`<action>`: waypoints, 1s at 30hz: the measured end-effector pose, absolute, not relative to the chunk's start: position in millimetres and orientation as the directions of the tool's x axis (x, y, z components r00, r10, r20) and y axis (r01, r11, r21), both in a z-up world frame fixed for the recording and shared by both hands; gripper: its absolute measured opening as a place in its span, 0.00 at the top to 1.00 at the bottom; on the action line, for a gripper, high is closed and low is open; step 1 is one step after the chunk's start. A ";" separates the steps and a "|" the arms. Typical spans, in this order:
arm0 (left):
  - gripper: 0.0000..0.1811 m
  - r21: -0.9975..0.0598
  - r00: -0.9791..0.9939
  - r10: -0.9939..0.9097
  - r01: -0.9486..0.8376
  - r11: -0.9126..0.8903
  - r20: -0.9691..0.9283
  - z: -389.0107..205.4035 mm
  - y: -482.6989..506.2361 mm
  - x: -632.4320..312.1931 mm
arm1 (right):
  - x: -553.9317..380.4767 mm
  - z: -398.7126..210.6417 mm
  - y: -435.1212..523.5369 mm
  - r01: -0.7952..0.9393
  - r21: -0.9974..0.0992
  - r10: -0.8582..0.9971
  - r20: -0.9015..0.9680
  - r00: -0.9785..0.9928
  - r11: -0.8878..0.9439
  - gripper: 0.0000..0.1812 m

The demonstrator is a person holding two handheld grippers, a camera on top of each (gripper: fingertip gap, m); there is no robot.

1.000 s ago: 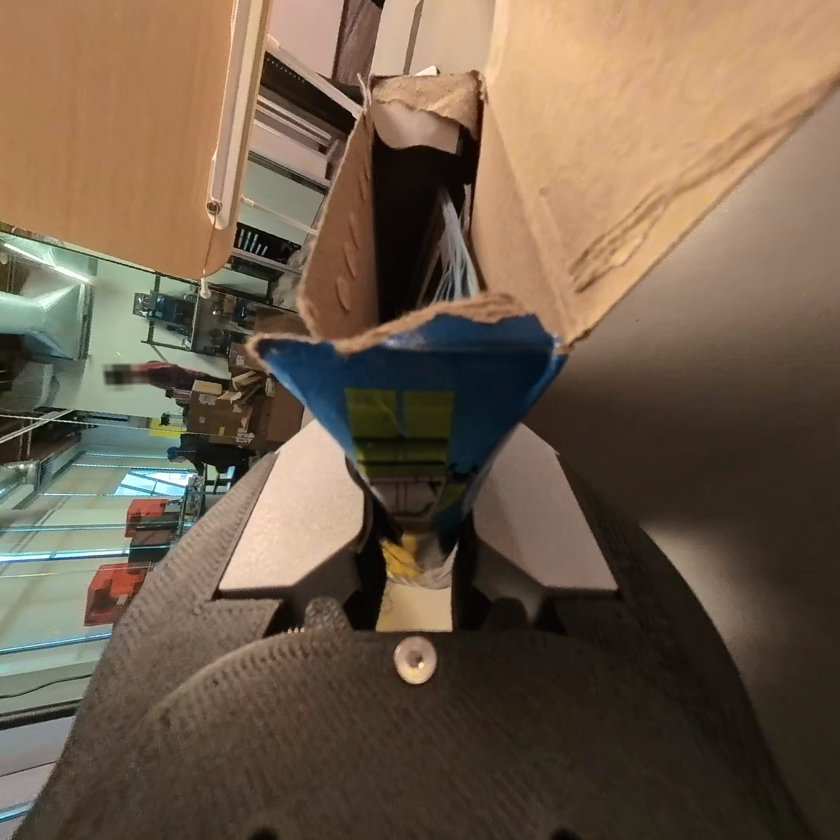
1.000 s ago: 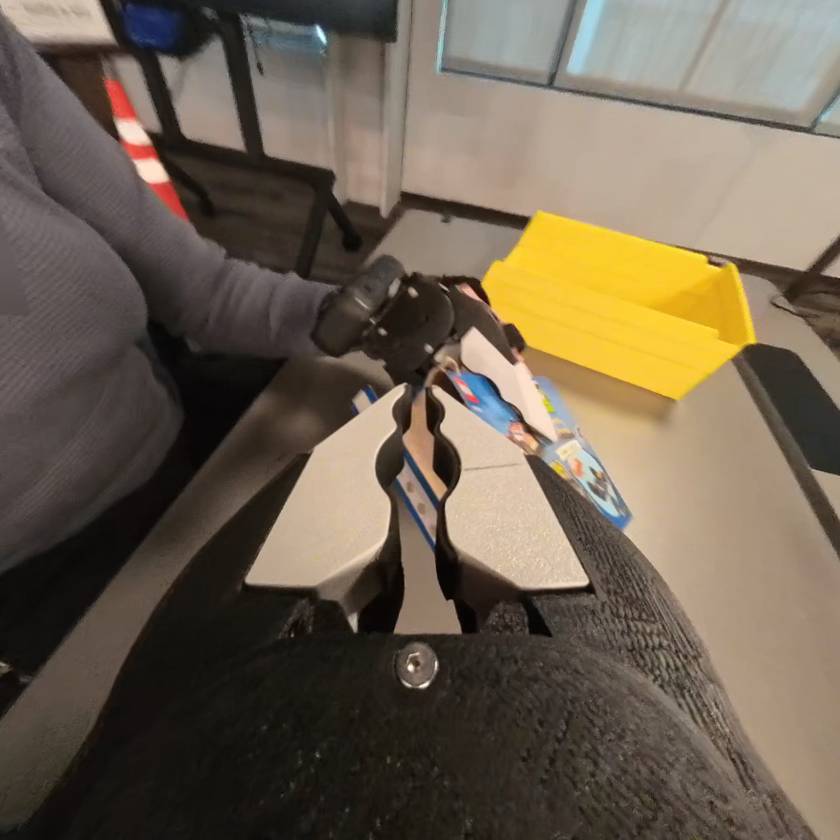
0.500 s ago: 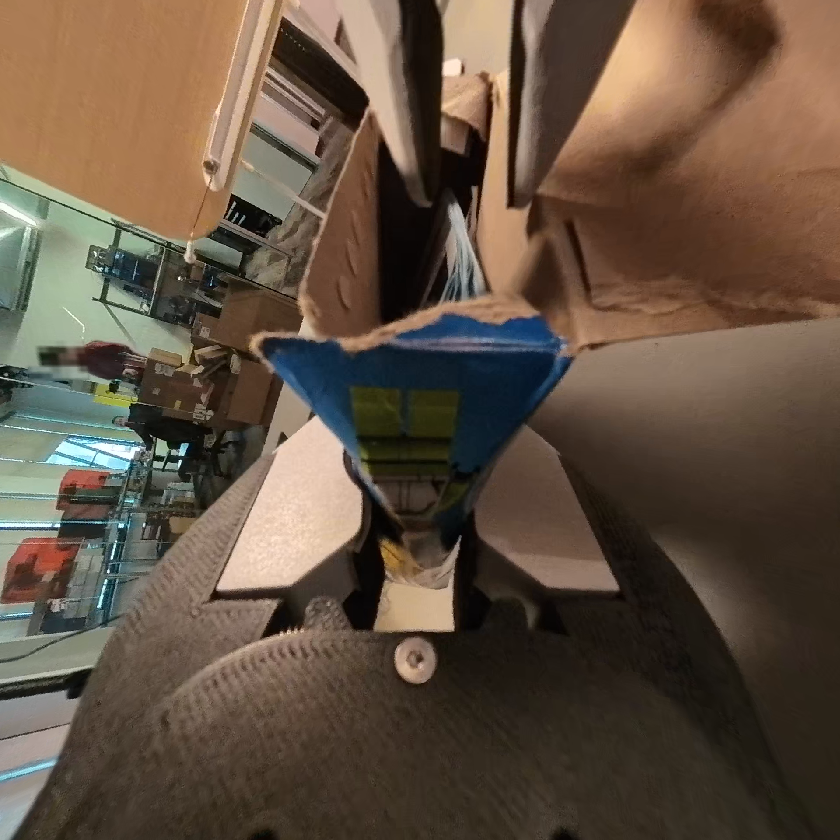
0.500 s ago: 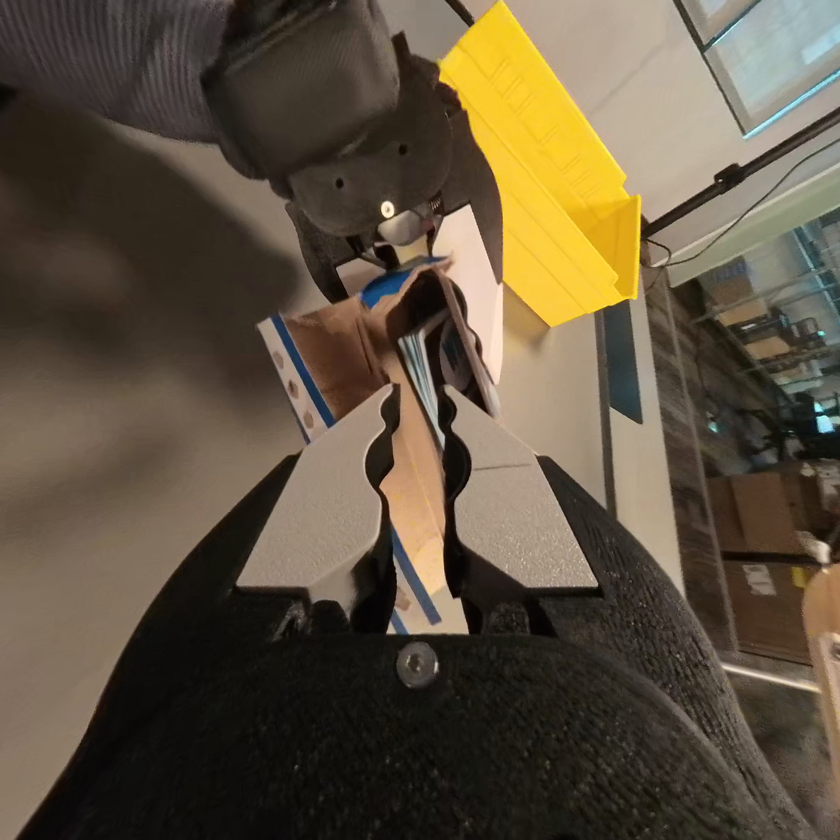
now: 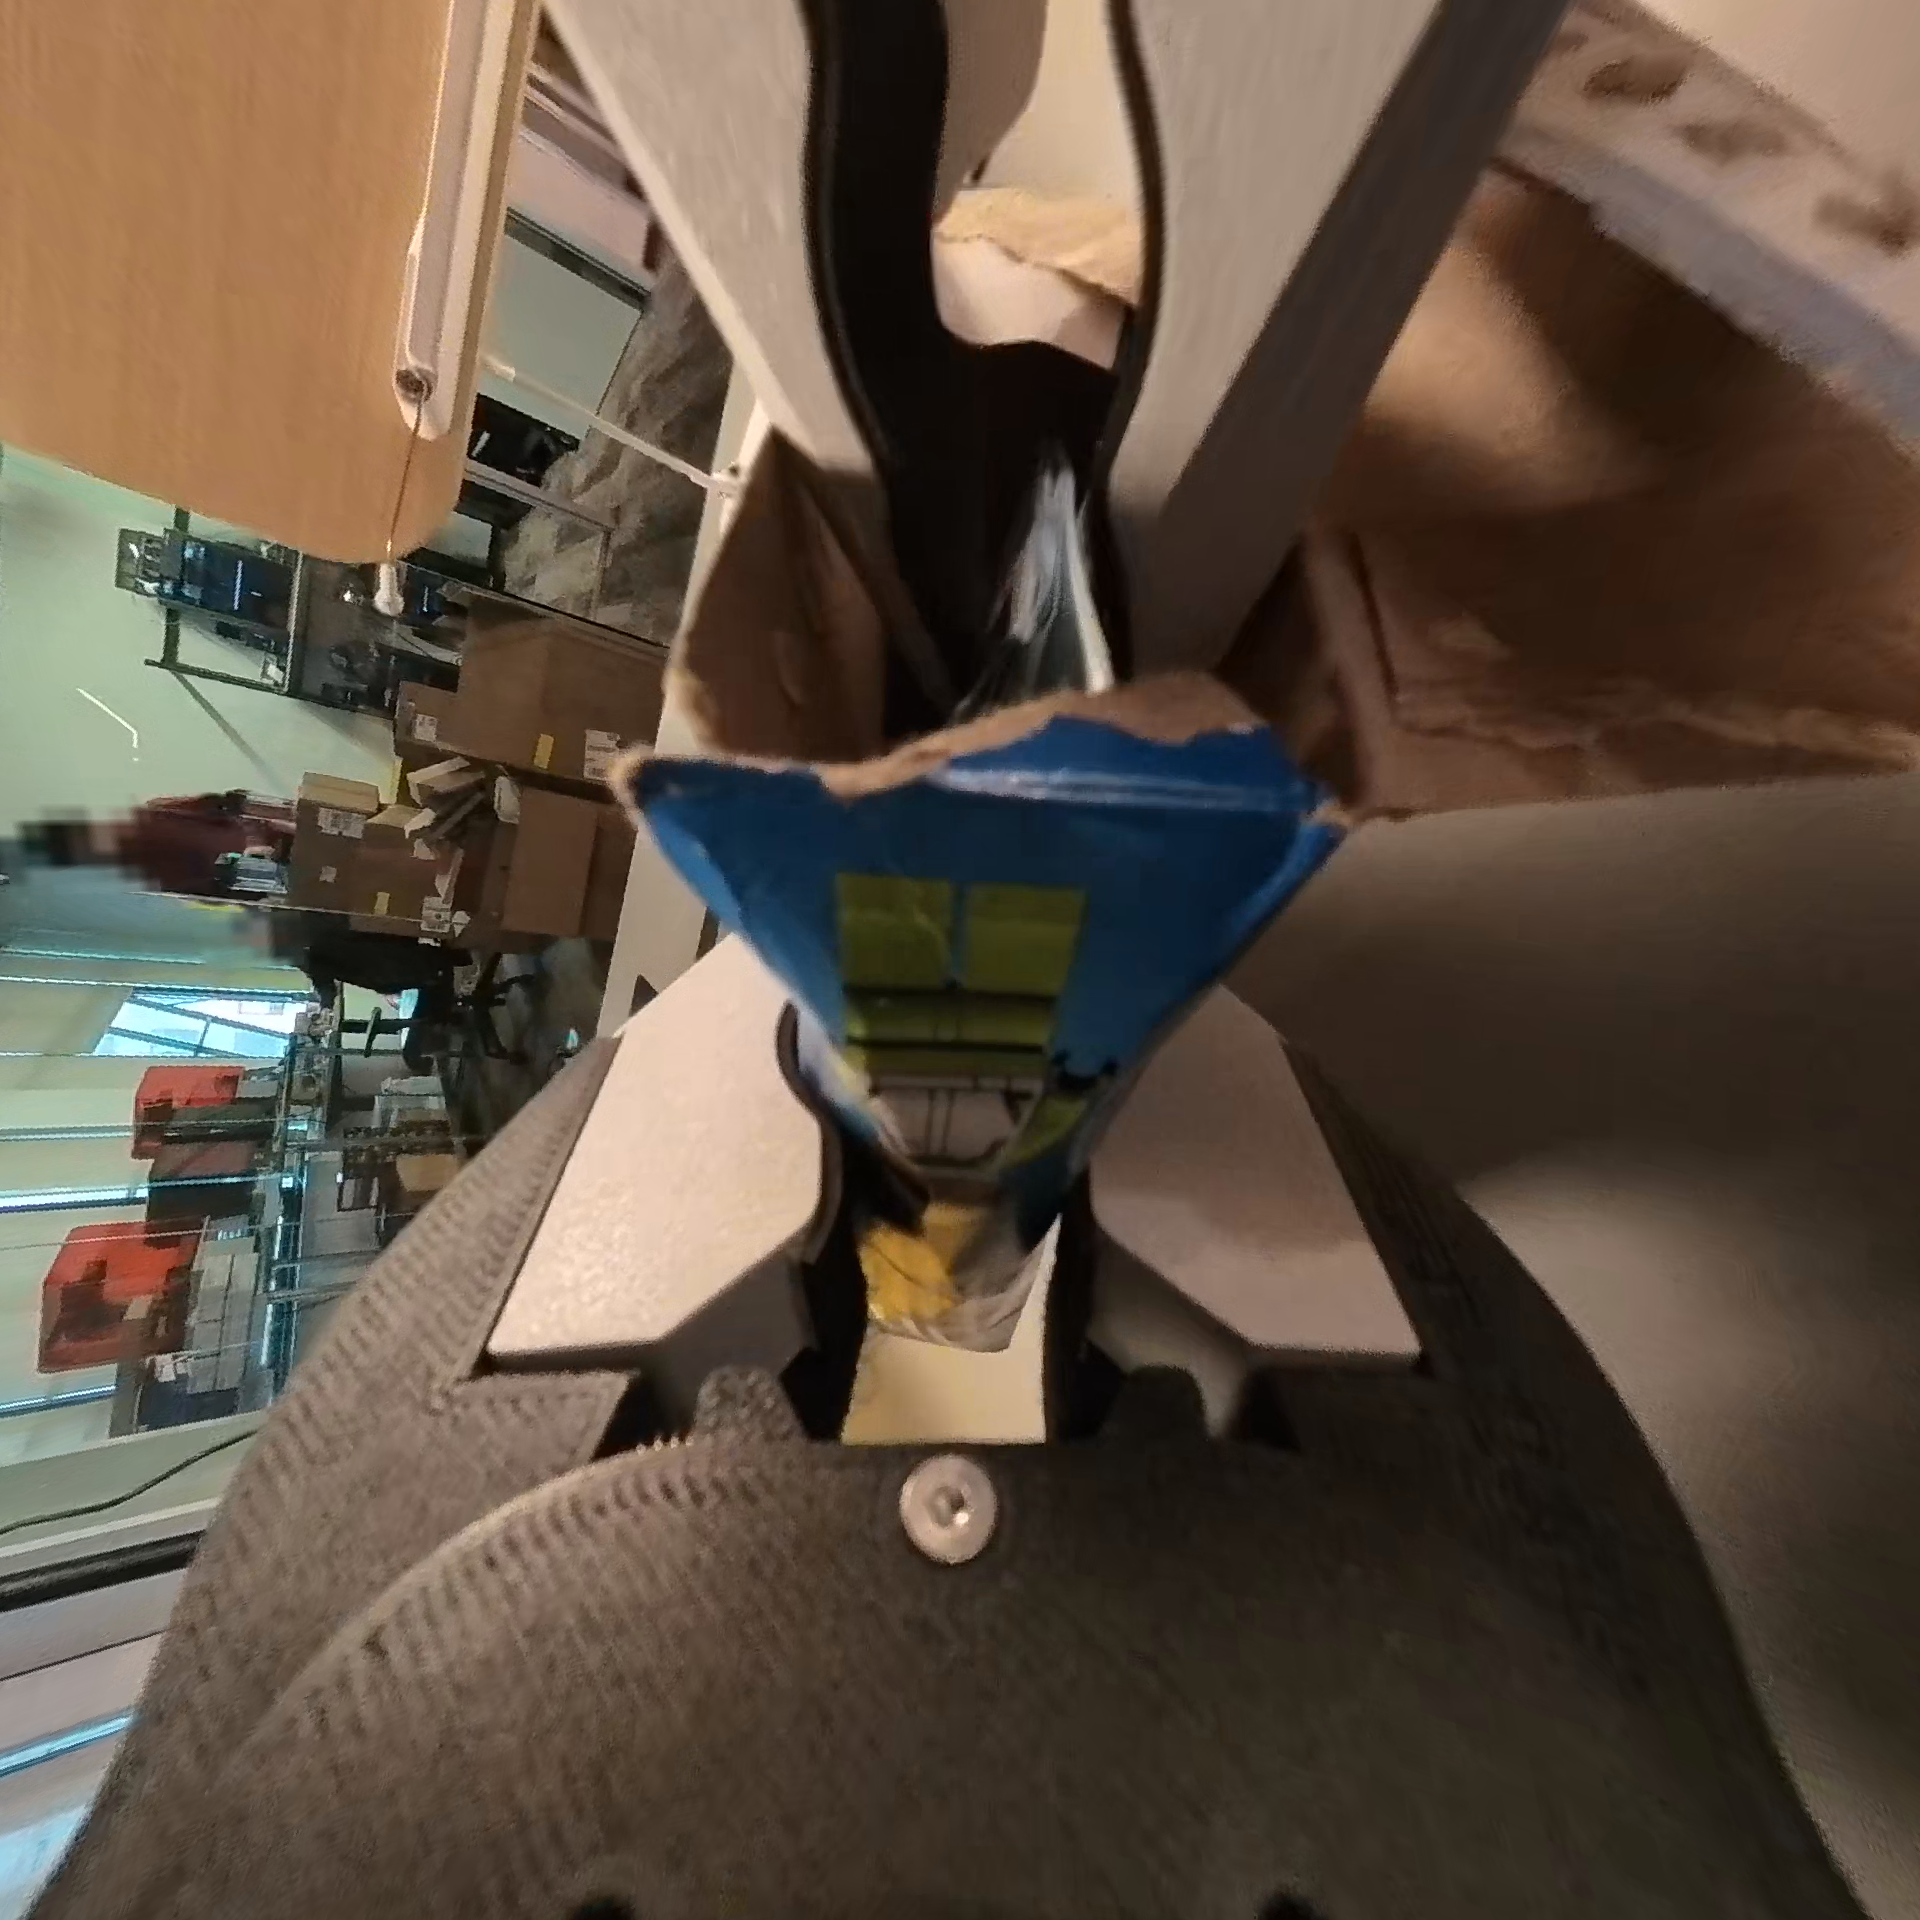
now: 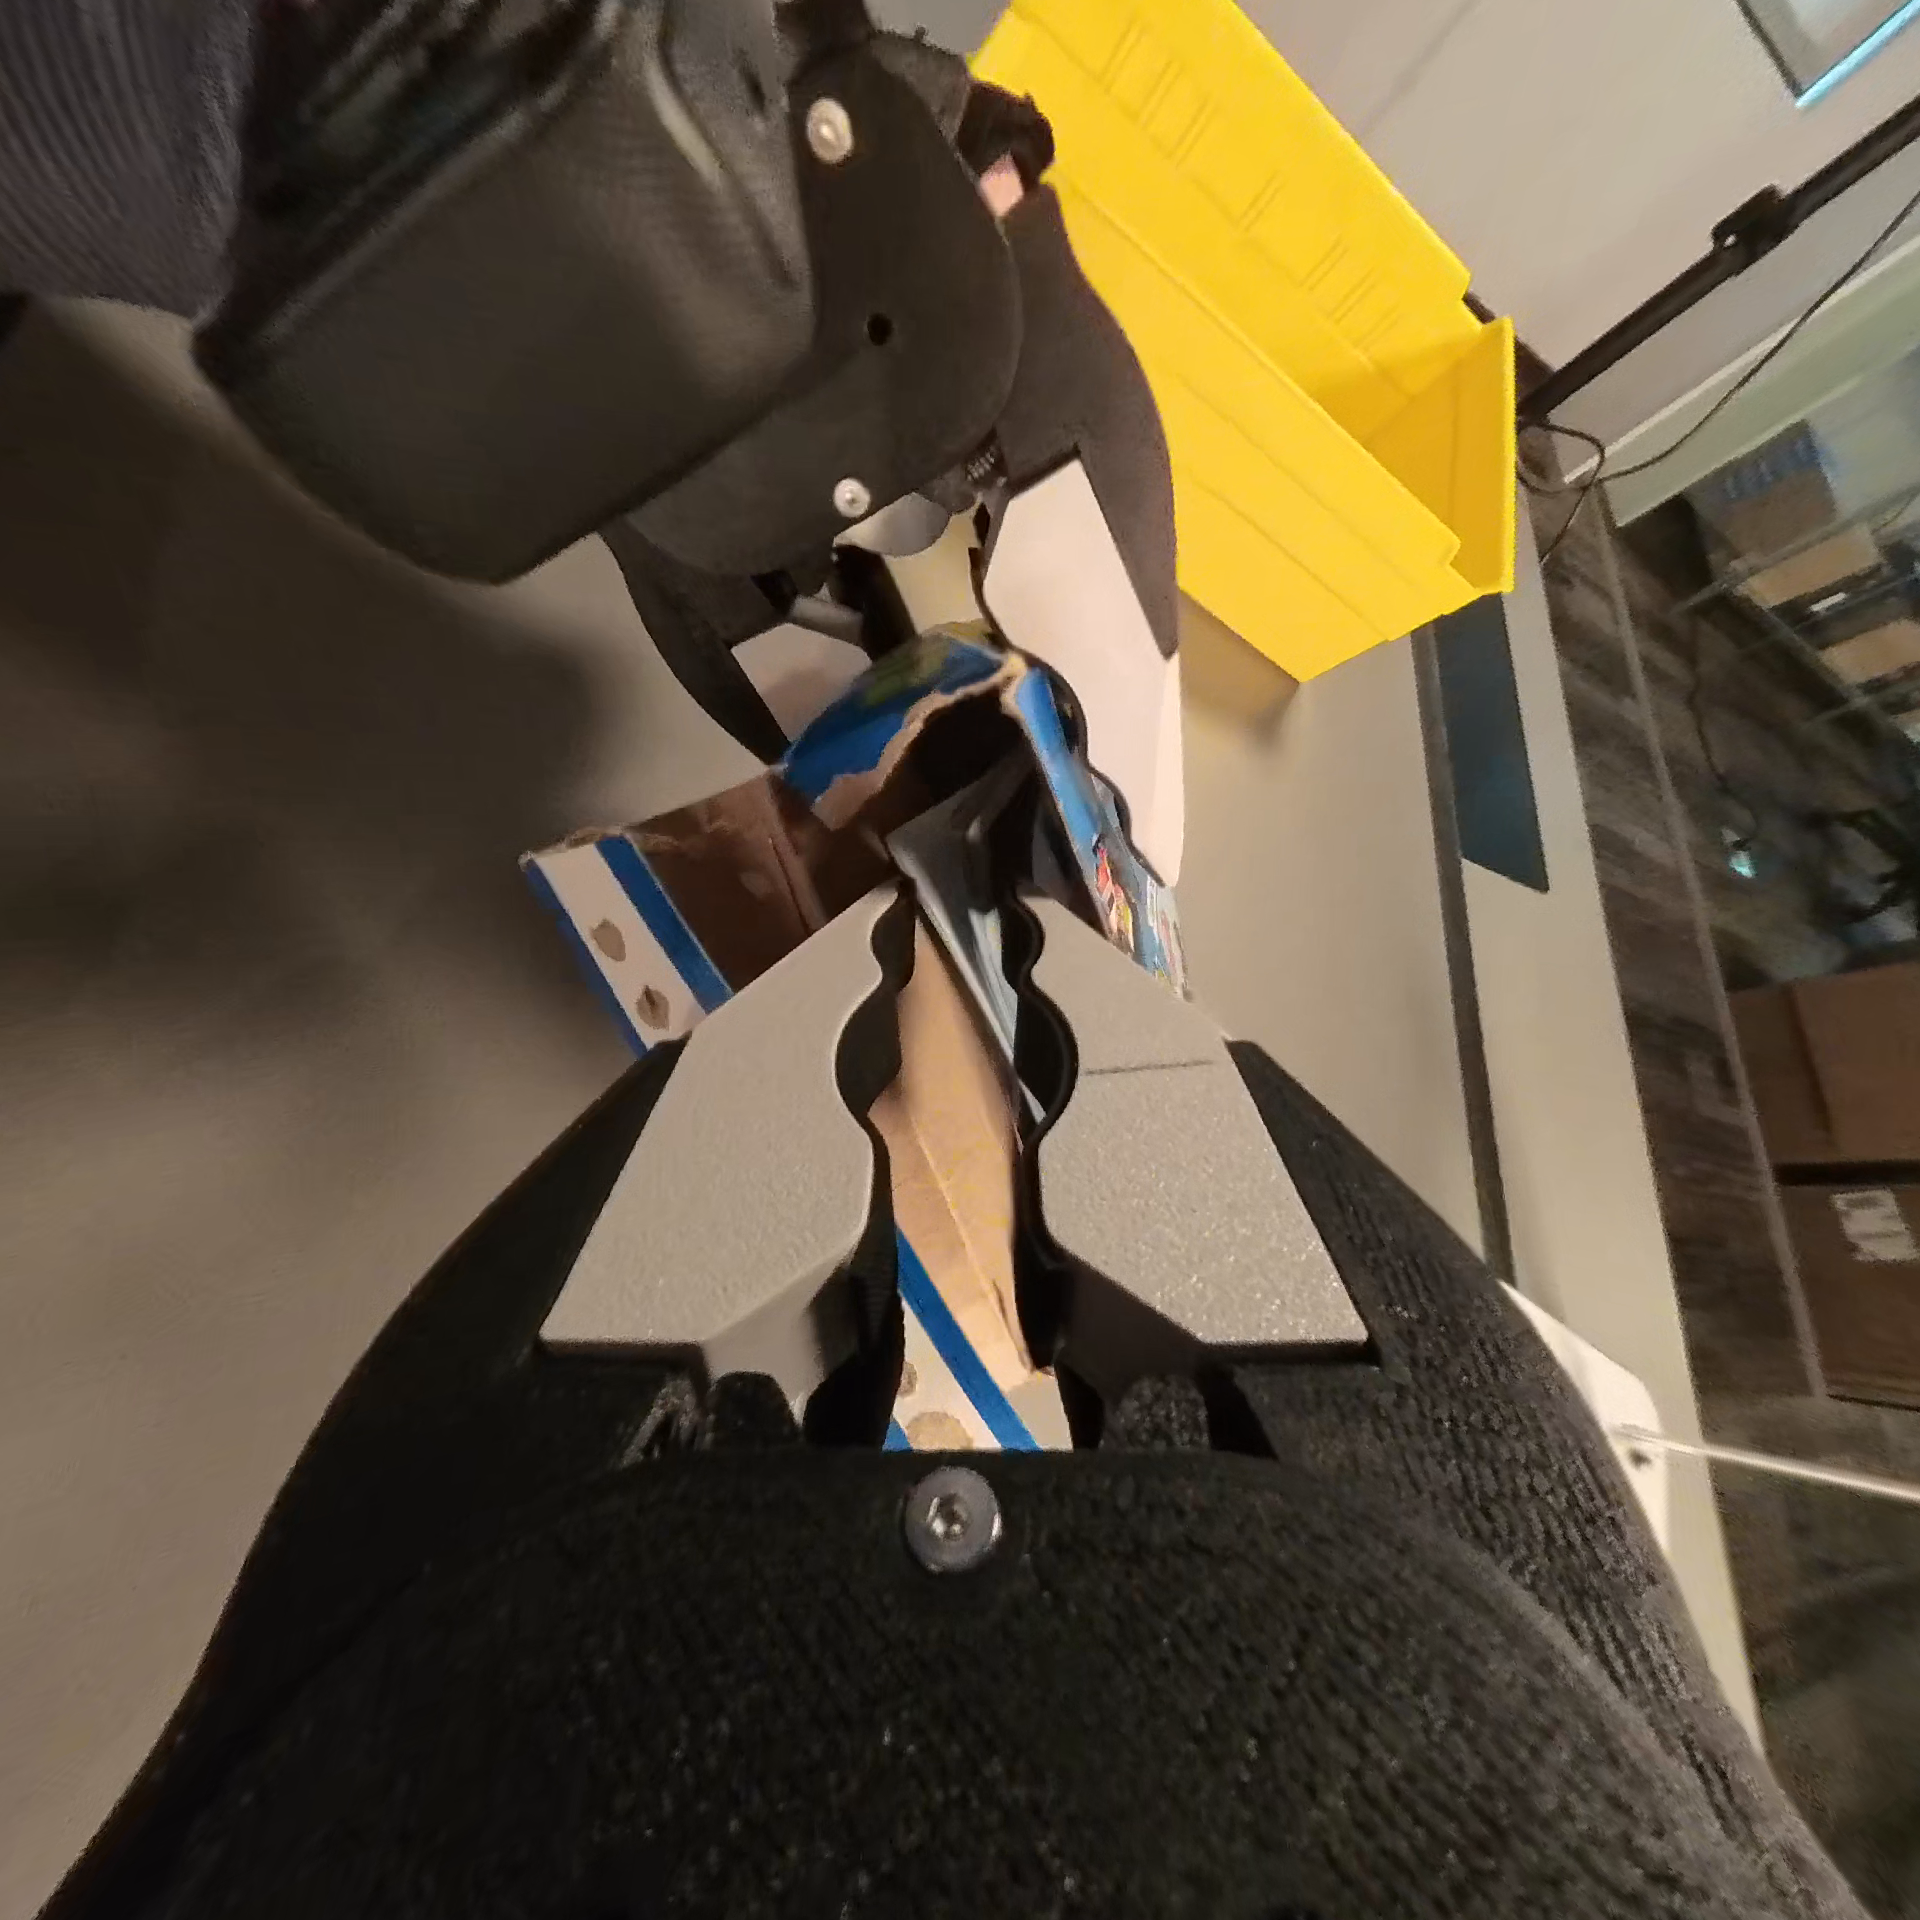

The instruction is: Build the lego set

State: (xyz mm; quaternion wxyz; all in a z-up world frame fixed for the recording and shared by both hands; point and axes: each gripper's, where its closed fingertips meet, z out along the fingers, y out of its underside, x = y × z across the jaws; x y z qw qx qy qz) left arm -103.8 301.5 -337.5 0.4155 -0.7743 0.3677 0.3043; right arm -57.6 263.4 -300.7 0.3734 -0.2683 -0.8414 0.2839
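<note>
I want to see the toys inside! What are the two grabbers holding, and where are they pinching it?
Both hold the lego box. The left gripper pinches its torn blue end flap; the right gripper pinches an opened brown flap at the same end.

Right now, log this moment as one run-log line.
left hand-held gripper: shut on box flap | right hand-held gripper: shut on box flap | lego box: torn open | yellow bin: behind

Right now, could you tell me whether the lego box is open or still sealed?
Open. The lego box has a torn end flap pulled apart between the left gripper and right gripper, with its dark interior showing.
</note>
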 end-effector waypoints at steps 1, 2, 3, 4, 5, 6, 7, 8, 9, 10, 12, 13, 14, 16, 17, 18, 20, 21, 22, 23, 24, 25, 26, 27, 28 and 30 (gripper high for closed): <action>0.78 -0.416 0.542 -0.317 -0.823 -0.387 -0.778 -337.5 301.5 -103.4 | -58.3 -301.8 263.3 0.242 -0.677 0.664 0.476 -0.577 0.695 0.92; 0.79 -0.411 0.539 -0.318 -0.825 -0.388 -0.780 -337.8 301.4 -103.3 | -59.2 -302.6 263.6 0.240 -0.669 0.659 0.486 -0.574 0.703 0.93; 0.79 -0.408 0.537 -0.316 -0.825 -0.392 -0.782 -338.1 301.5 -103.8 | -59.9 -302.9 264.3 0.241 -0.657 0.652 0.500 -0.570 0.714 0.94; 0.79 -0.409 0.541 -0.312 -0.821 -0.397 -0.781 -338.4 301.4 -105.0 | -60.7 -302.6 265.9 0.243 -0.636 0.640 0.524 -0.562 0.733 0.96; 0.79 -0.415 0.549 -0.306 -0.814 -0.405 -0.778 -338.5 301.4 -106.7 | -61.4 -300.8 268.1 0.239 -0.608 0.623 0.560 -0.546 0.757 0.99; 0.79 -0.414 0.549 -0.305 -0.814 -0.408 -0.779 -338.5 301.2 -108.1 | -61.1 -297.7 269.1 0.229 -0.586 0.604 0.591 -0.535 0.777 1.00; 0.79 -0.407 0.542 -0.306 -0.818 -0.406 -0.783 -338.6 301.0 -108.7 | -58.7 -294.0 268.8 0.219 -0.573 0.589 0.608 -0.533 0.790 1.00; 0.79 -0.407 0.540 -0.305 -0.819 -0.404 -0.785 -338.8 300.7 -108.8 | -55.6 -289.5 269.6 0.213 -0.566 0.581 0.620 -0.528 0.797 1.00; 0.79 -0.414 0.547 -0.299 -0.815 -0.406 -0.782 -338.9 300.4 -109.2 | -51.1 -285.3 270.5 0.209 -0.566 0.579 0.620 -0.529 0.797 1.00; 0.79 -0.421 0.552 -0.295 -0.811 -0.406 -0.780 -339.0 300.1 -109.6 | -46.2 -281.2 271.7 0.208 -0.574 0.584 0.613 -0.532 0.792 1.00; 0.79 -0.431 0.559 -0.288 -0.807 -0.403 -0.777 -339.1 299.4 -110.7 | -36.0 -273.1 276.6 0.208 -0.589 0.596 0.602 -0.531 0.781 1.00; 0.79 -0.435 0.561 -0.284 -0.805 -0.403 -0.777 -339.2 298.9 -111.7 | -30.9 -268.8 280.0 0.208 -0.601 0.605 0.596 -0.528 0.772 1.00; 0.79 -0.438 0.564 -0.277 -0.803 -0.405 -0.778 -339.2 298.4 -113.5 | -25.9 -263.7 283.1 0.204 -0.618 0.618 0.588 -0.522 0.759 1.00; 0.79 -0.448 0.574 -0.262 -0.794 -0.411 -0.776 -339.0 297.1 -117.5 | -17.4 -251.3 288.3 0.181 -0.661 0.646 0.574 -0.503 0.728 1.00; 0.79 -0.459 0.584 -0.256 -0.787 -0.413 -0.770 -338.9 296.8 -118.9 | -14.5 -245.1 291.9 0.169 -0.675 0.657 0.577 -0.485 0.718 1.00; 0.79 -0.472 0.595 -0.251 -0.779 -0.413 -0.763 -338.6 296.6 -119.7 | -12.2 -239.6 295.4 0.157 -0.685 0.664 0.584 -0.466 0.712 1.00; 0.79 -0.493 0.616 -0.243 -0.764 -0.416 -0.749 -337.8 296.6 -121.1 | -9.2 -230.3 300.9 0.132 -0.701 0.677 0.595 -0.433 0.701 1.00; 0.79 -0.506 0.629 -0.238 -0.754 -0.418 -0.740 -337.4 296.6 -122.0 | -8.8 -225.5 304.7 0.121 -0.706 0.683 0.606 -0.408 0.698 1.00; 0.79 -0.519 0.641 -0.233 -0.744 -0.421 -0.731 -337.1 296.5 -123.0 | -8.3 -219.7 307.8 0.102 -0.713 0.689 0.616 -0.382 0.694 1.00; 0.79 -0.529 0.651 -0.228 -0.736 -0.422 -0.724 -336.8 296.5 -123.9 | -7.8 -211.9 311.3 0.077 -0.723 0.698 0.627 -0.346 0.687 1.00; 0.79 -0.540 0.662 -0.223 -0.726 -0.425 -0.715 -336.7 296.3 -124.8 | -6.6 -203.7 315.2 0.053 -0.735 0.711 0.631 -0.310 0.676 1.00; 0.79 -0.553 0.675 -0.216 -0.715 -0.427 -0.706 -336.3 296.3 -125.7 | -4.8 -196.6 318.7 0.033 -0.750 0.726 0.627 -0.282 0.661 1.00; 0.79 -0.564 0.685 -0.209 -0.705 -0.429 -0.698 -336.0 296.1 -126.6 | -3.3 -189.2 323.8 0.017 -0.764 0.743 0.623 -0.246 0.645 1.00; 0.79 -0.575 0.696 -0.202 -0.695 -0.432 -0.689 -335.8 296.0 -127.6 | -1.9 -182.2 329.6 0.003 -0.778 0.762 0.614 -0.207 0.628 1.00; 0.79 -0.584 0.704 -0.195 -0.686 -0.434 -0.683 -335.5 295.8 -128.6 | -0.2 -176.7 334.7 -0.006 -0.798 0.784 0.594 -0.180 0.603 1.00; 0.79 -0.590 0.710 -0.178 -0.676 -0.441 -0.681 -335.3 294.9 -131.8 | 2.9 -168.7 345.5 -0.016 -0.846 0.836 0.529 -0.144 0.533 1.00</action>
